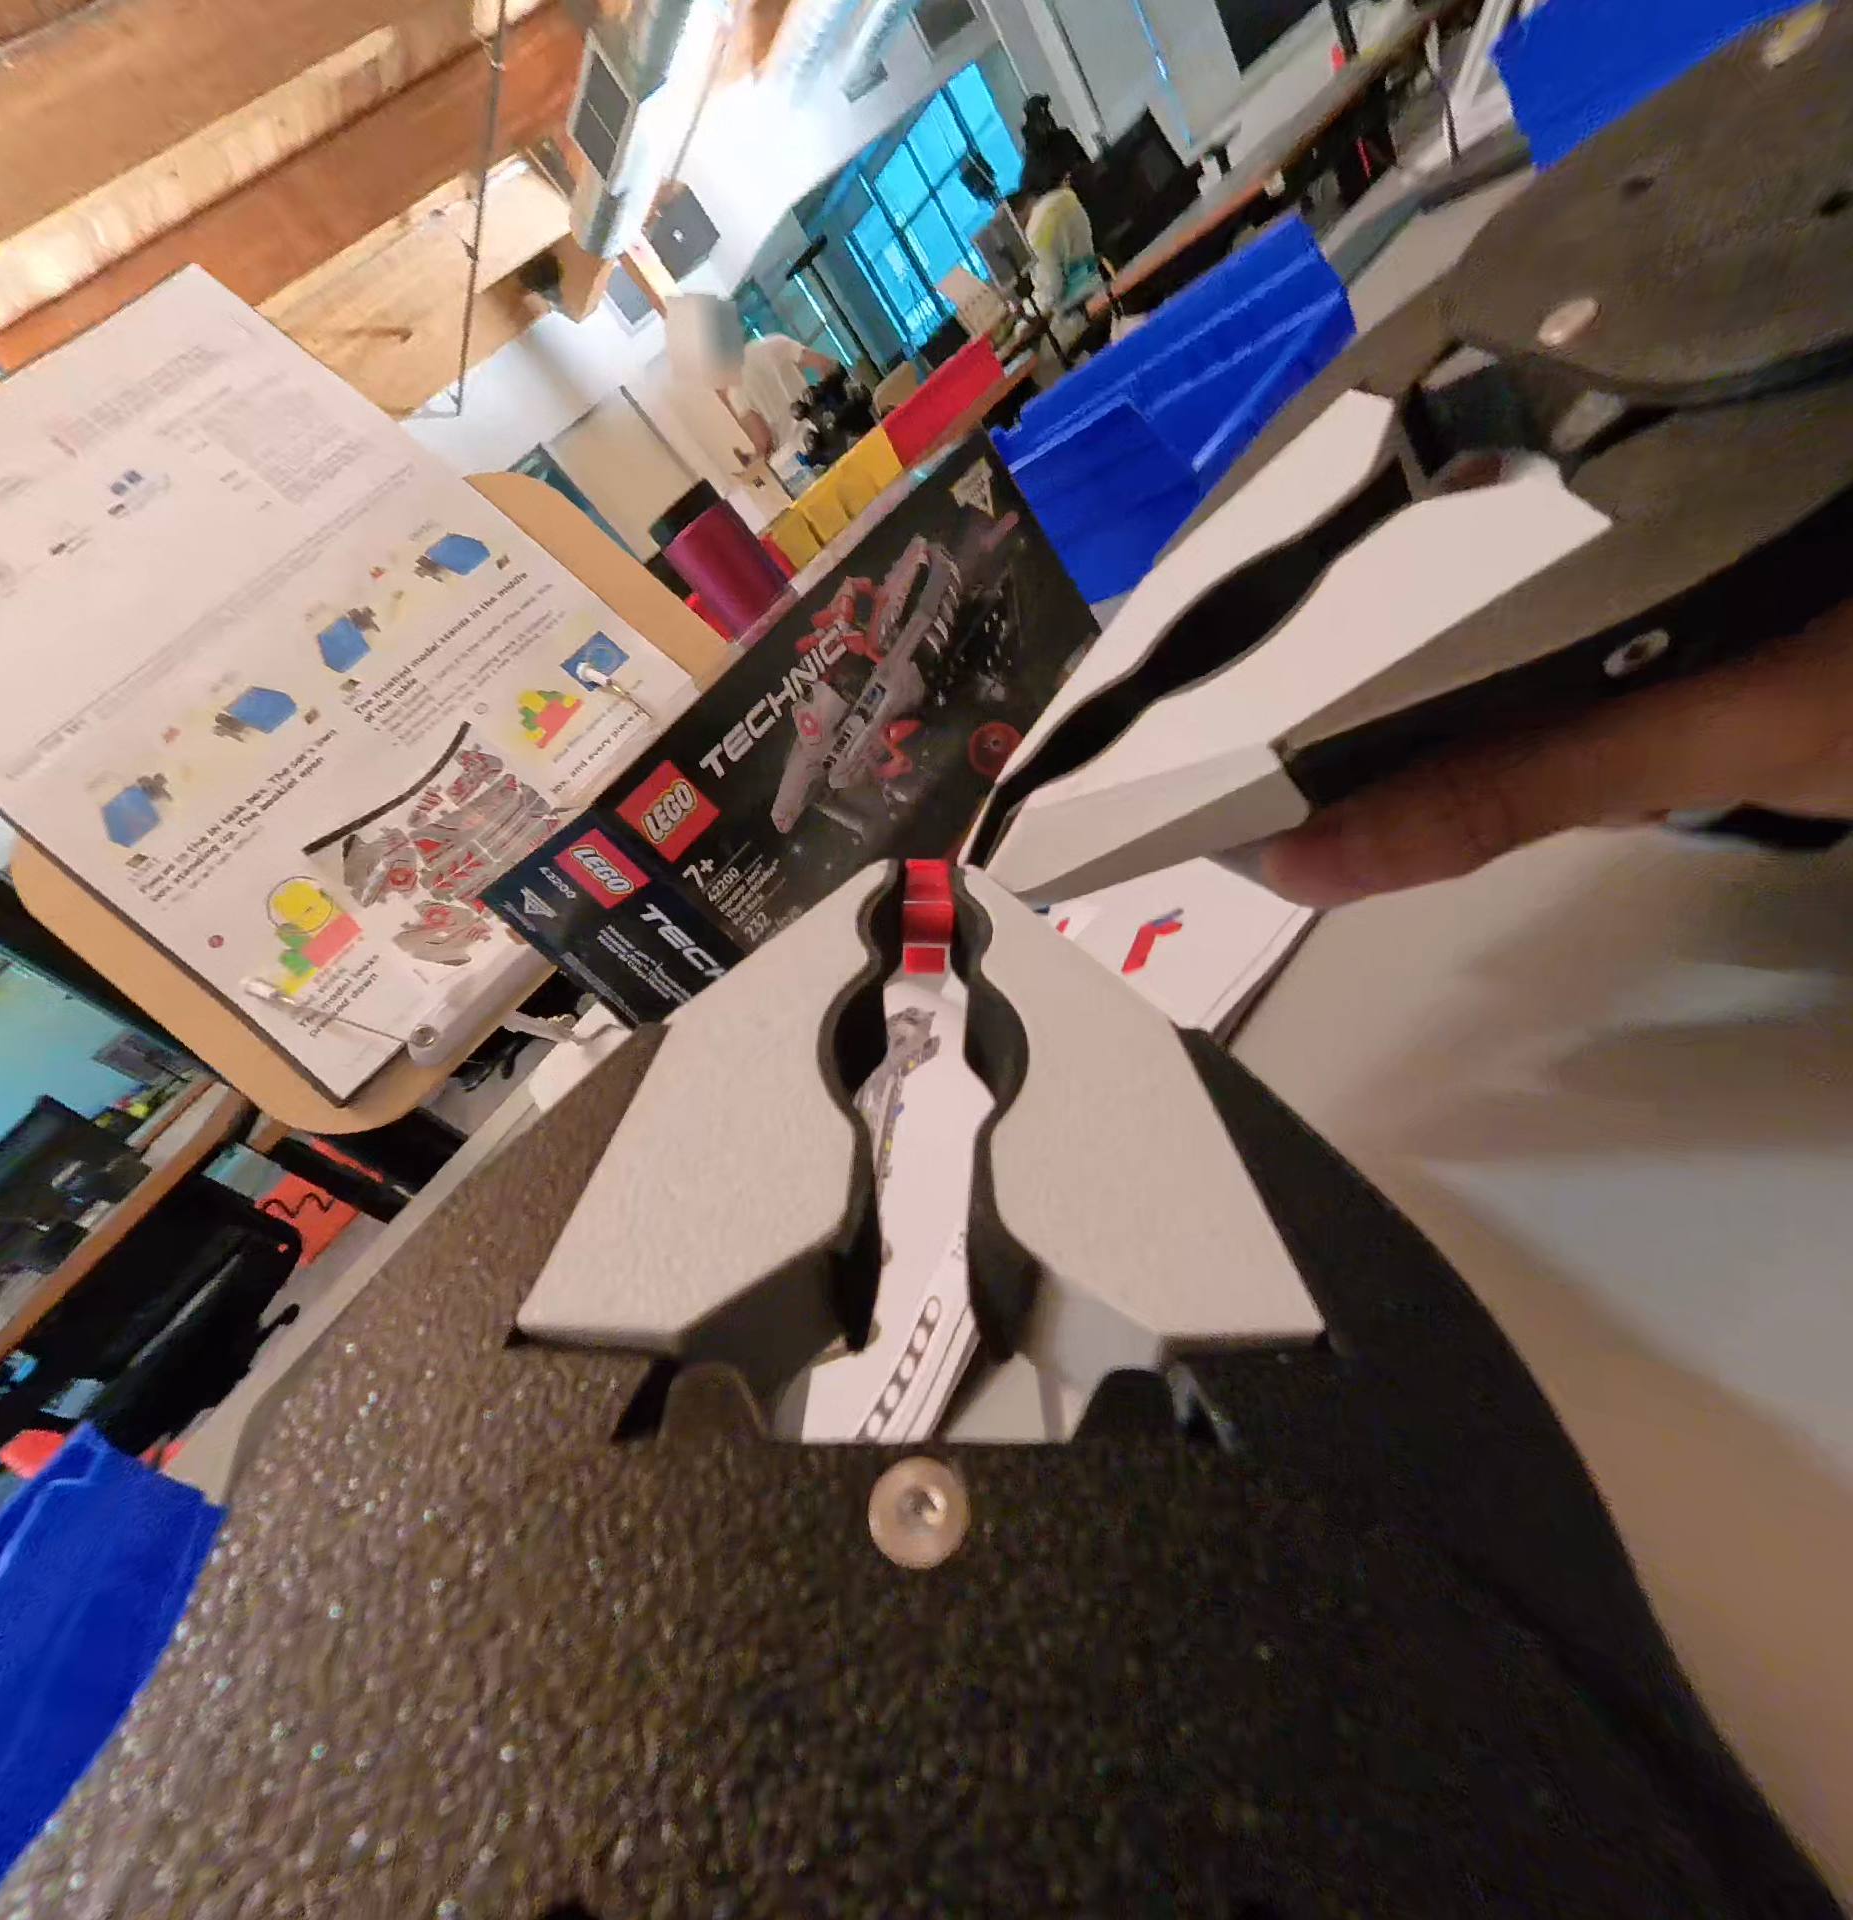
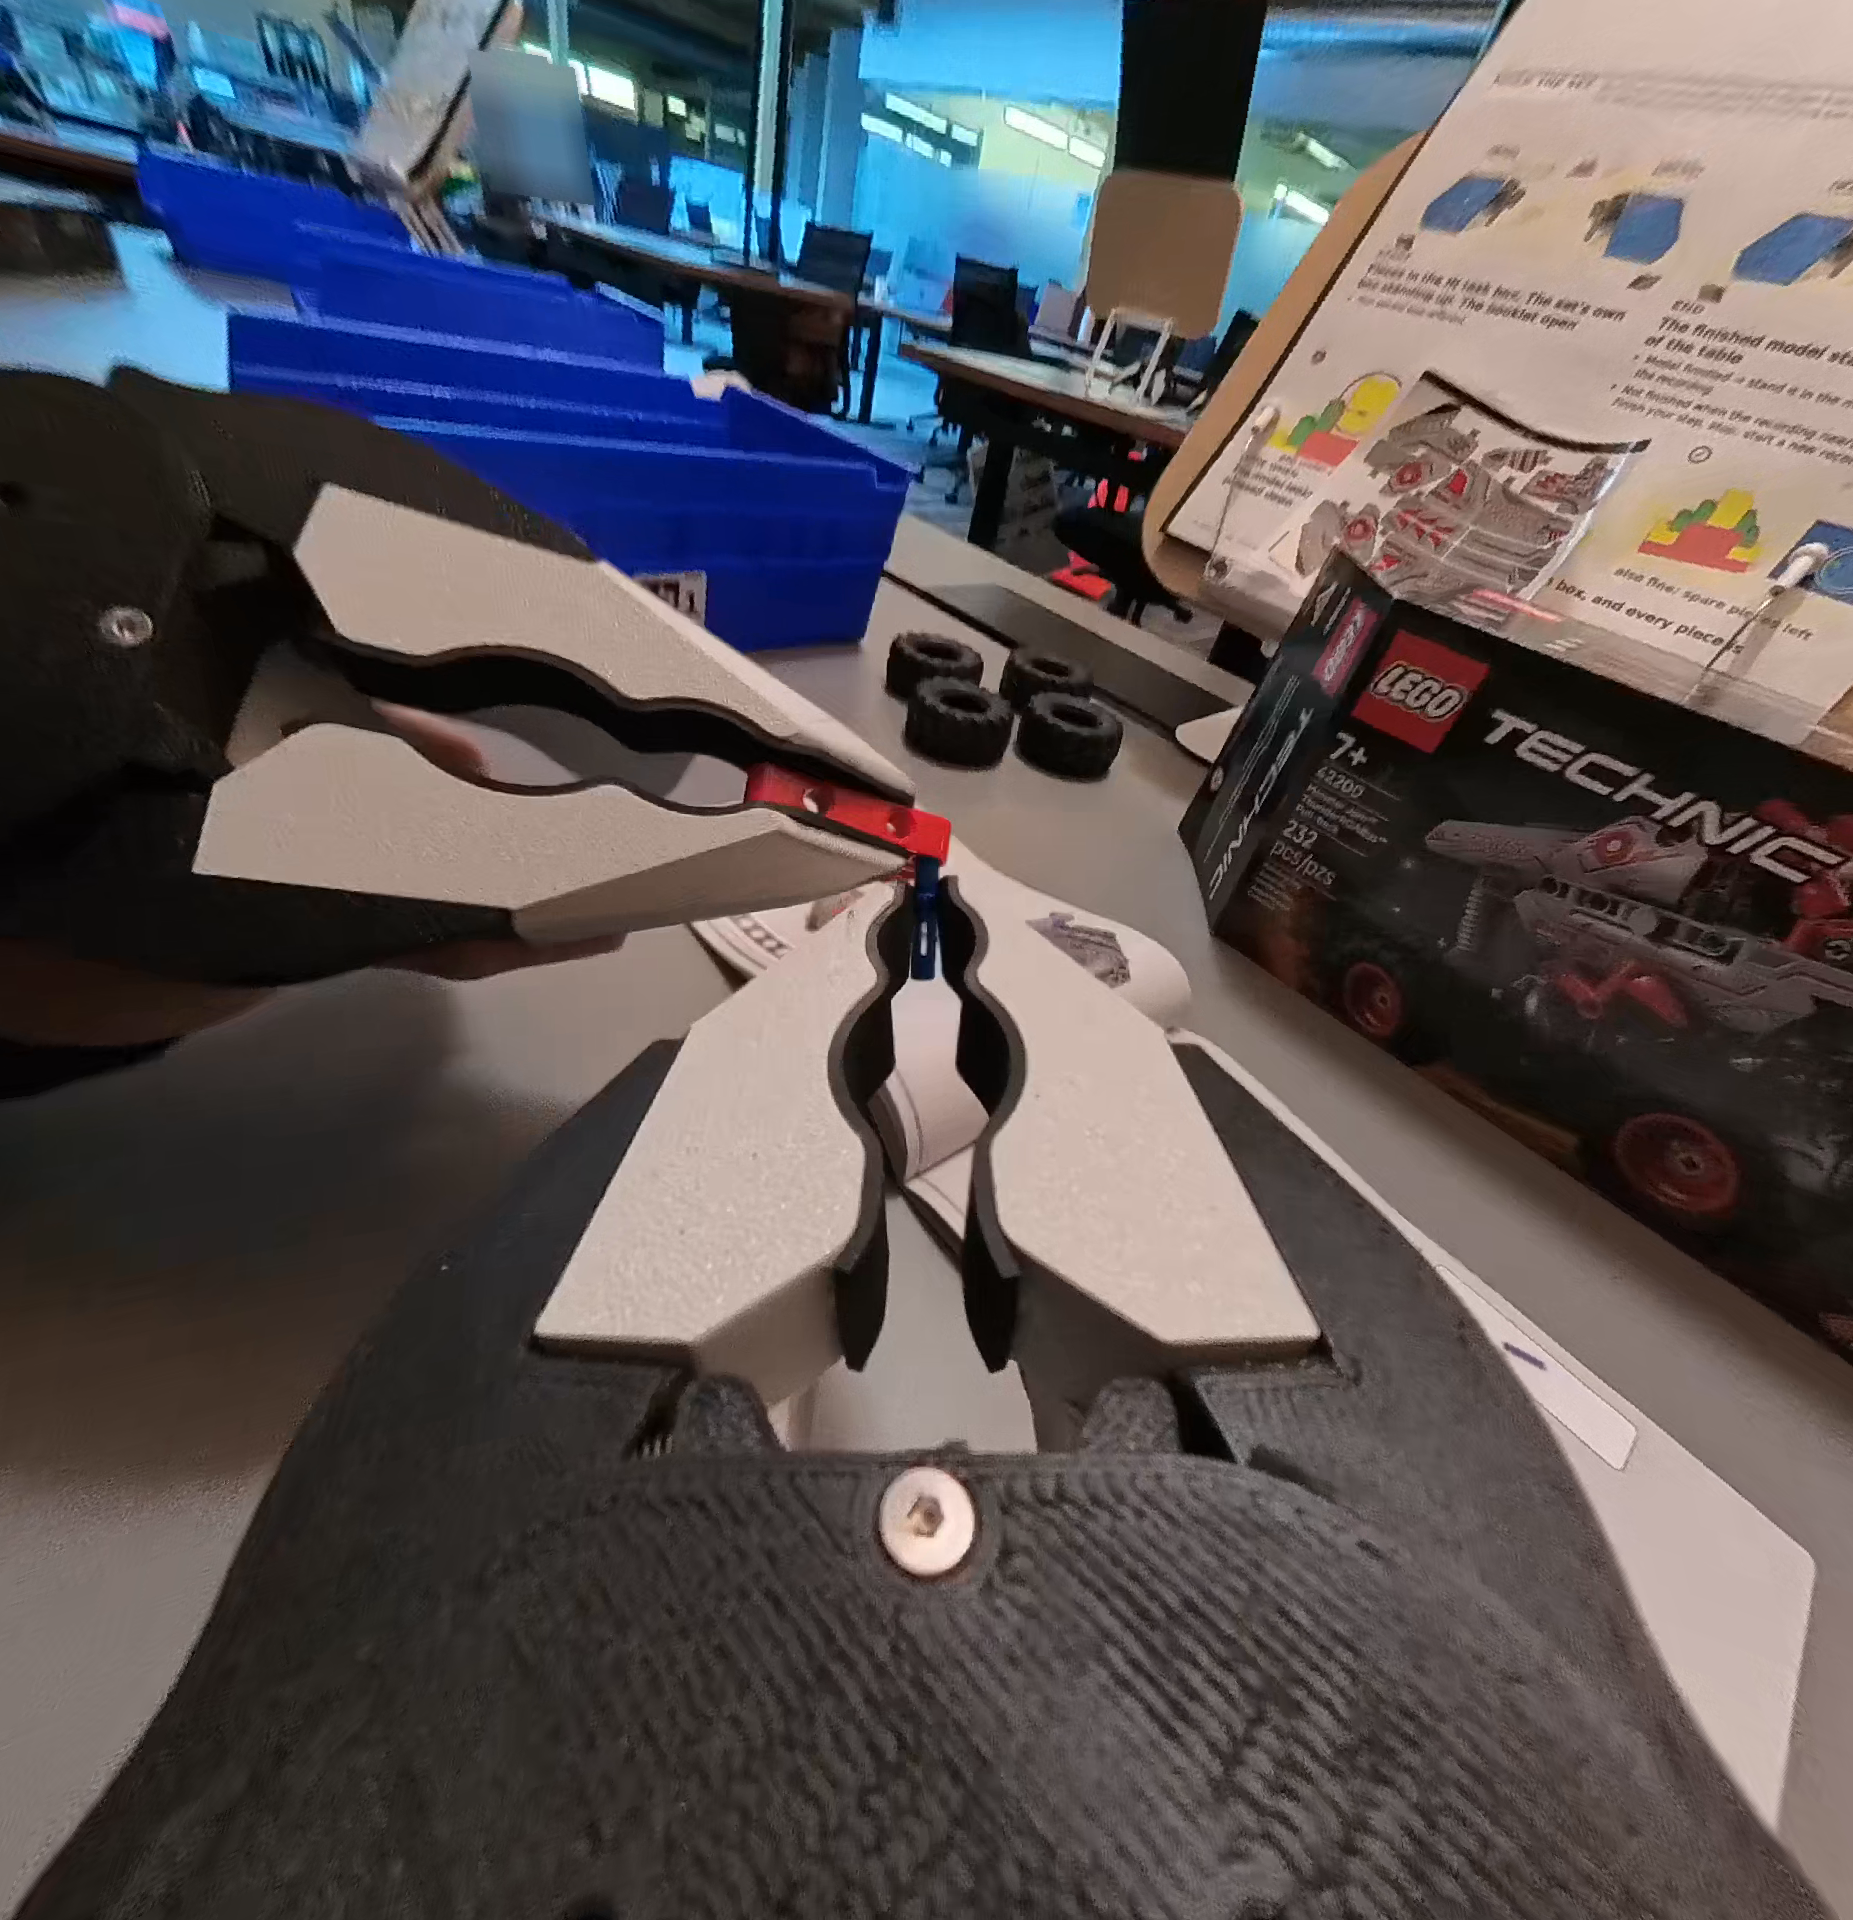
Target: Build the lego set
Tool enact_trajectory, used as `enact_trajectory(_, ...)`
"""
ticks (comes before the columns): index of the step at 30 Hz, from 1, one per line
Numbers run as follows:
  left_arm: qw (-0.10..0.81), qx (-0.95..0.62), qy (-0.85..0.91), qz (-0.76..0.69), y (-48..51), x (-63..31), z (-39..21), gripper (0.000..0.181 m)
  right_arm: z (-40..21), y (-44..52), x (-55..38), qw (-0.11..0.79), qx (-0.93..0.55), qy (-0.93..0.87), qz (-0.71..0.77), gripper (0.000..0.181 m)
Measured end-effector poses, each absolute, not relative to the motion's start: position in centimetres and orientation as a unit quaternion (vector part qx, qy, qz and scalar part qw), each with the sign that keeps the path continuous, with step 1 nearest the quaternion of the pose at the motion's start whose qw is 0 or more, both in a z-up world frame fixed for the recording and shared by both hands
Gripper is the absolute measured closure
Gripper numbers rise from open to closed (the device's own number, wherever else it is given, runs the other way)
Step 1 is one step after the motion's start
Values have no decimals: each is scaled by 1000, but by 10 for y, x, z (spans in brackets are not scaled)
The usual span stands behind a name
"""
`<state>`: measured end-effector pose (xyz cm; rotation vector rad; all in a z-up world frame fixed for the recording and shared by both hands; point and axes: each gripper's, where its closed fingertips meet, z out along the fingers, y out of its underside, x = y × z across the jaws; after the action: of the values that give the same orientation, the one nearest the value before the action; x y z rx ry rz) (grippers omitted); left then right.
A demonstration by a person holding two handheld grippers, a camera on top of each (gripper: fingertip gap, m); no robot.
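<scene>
Left fingers (image 2: 906, 821): clamped on a red beam (image 2: 849, 808), held above the surface (image 2: 278, 1091).
Right fingers (image 2: 927, 914): pinching a blue pin (image 2: 924, 920), tip meeting the beam's end.
Handling: both light, rigid, slick plastic; grip the pin low, beam flat-sided.
Beyond: tyres (image 2: 1005, 696) mid-surface, box (image 2: 1545, 883) along the right edge.

Red beam (image 2: 849, 808) glossy plastic; tyres (image 2: 1005, 698) matt rubber; box (image 2: 1545, 894) glossy card
</scene>
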<state>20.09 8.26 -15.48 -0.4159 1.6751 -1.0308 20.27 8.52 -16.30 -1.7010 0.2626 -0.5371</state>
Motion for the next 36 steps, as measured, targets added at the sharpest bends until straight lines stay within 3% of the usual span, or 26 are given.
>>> enact_trajectory(6, 560, -167, 705, -402, 94, 204, -154, 176, -194, 91, 197, 576, -793, 111, -164, 179)
enact_trajectory(11, 543, -192, 704, -416, 102, 206, -158, 176, -257, 79, 172, 393, -913, 104, -45, 178)
enact_trajectory(16, 537, -196, 705, -420, 102, 206, -161, 176, -261, 78, 165, 400, -911, 90, -38, 176)
enact_trajectory(19, 531, -201, 704, -427, 103, 205, -161, 176, -260, 69, 168, 396, -912, 94, -59, 158)
enact_trajectory(29, 518, -208, 707, -435, 103, 206, -165, 177, -259, 71, 162, 419, -897, 140, -13, 162)
enact_trajectory(32, 515, -208, 708, -436, 102, 206, -166, 177, -261, 70, 167, 410, -900, 144, -42, 176)
enact_trajectory(36, 512, -208, 709, -439, 101, 206, -167, 176, -261, 70, 169, 411, -900, 137, -45, 179)
